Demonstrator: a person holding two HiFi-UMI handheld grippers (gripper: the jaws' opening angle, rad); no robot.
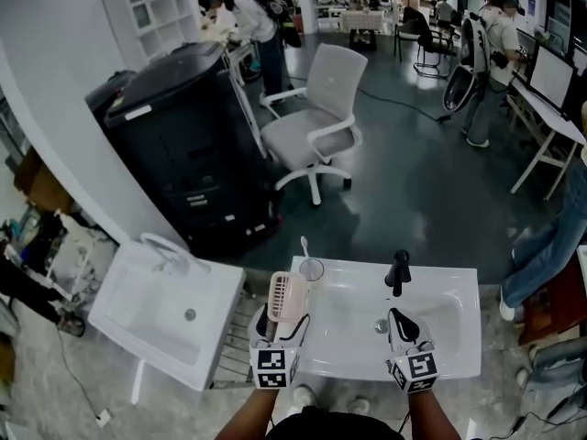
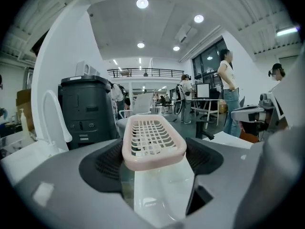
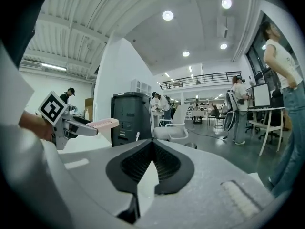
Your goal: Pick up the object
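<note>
Looking at the left gripper first: its jaws stand wide and are clamped on the near end of a pink basket, the slatted soap-dish kind, with the dark pads against its two long sides. Most of the basket sticks out past the jaws toward 12 o'clock, held up over the left edge of the white sink. The right gripper has its jaws closed together with nothing in them, hovering over the basin with the black faucet at its 12 o'clock.

So the pick looks basically done to me. The worry is that the grip only has the back end, so the long free end could droop or pivot out if the squeeze loosens. Also, the cup with a toothbrush sits just beyond the basket's tip at 12 o'clock, and a forward swing could knock it over.
</note>
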